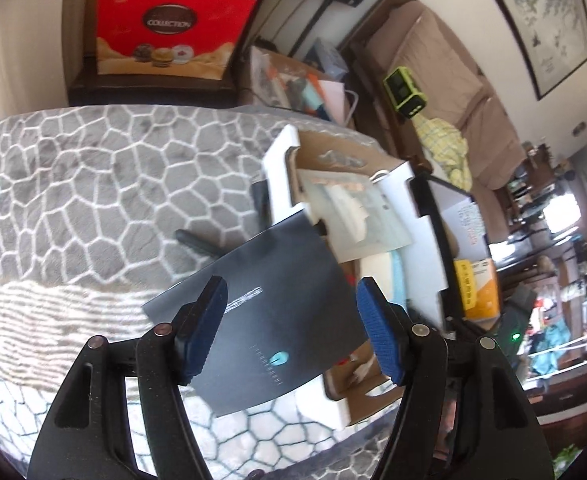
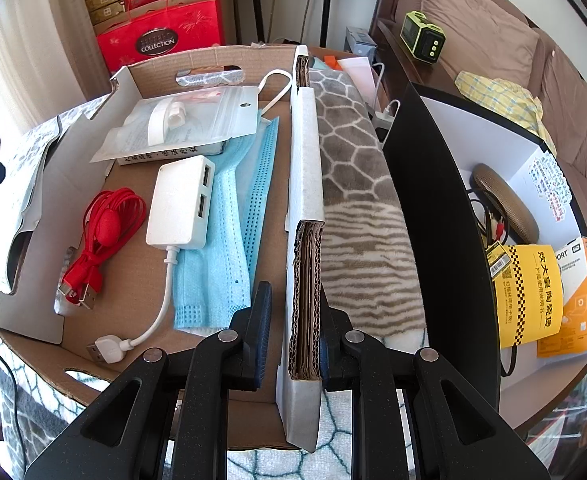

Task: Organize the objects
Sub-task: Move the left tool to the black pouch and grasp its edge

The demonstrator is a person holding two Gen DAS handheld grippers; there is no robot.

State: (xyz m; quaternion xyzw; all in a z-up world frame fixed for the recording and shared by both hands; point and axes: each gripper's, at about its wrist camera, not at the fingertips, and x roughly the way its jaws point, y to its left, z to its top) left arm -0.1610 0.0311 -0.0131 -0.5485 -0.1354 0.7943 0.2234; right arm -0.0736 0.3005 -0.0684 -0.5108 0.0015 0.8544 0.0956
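1. The blanket (image 1: 73, 184), grey with a white cell pattern, covers the surface that everything rests on.
2. The tray (image 2: 307, 216), an open cardboard box with white outer walls, sits on the blanket and already holds most of the small things, so the sorting looks well advanced.
3. A black box (image 2: 445, 240) with a white inside stands just beside the tray, a strip of blanket between them; it holds a yellow leaflet (image 2: 529, 292), an orange pack and a brown oval case.
4. A dark booklet (image 1: 277, 320) lies tilted, one end over the tray's edge and the other over the blanket. By my reading it is the main thing not yet put away.
5. Inside the tray: a blue mask (image 2: 229, 240) lies flat, a clear pouch (image 2: 185, 128) towards the far end, a white hub (image 2: 181, 204) with its cable on the mask, and a red cable (image 2: 101, 240) coiled beside it.
6. A black rod-like thing (image 1: 197, 242) lies on the blanket past the booklet; I cannot tell what it is.
7. The left gripper (image 1: 291, 328) hangs over the booklet, jaws wide apart, holding nothing; whether a pad touches the cover I cannot tell.
8. The right gripper (image 2: 295, 336) is closed narrow on the tray's right wall, one finger inside and one outside, seemingly steadying it.
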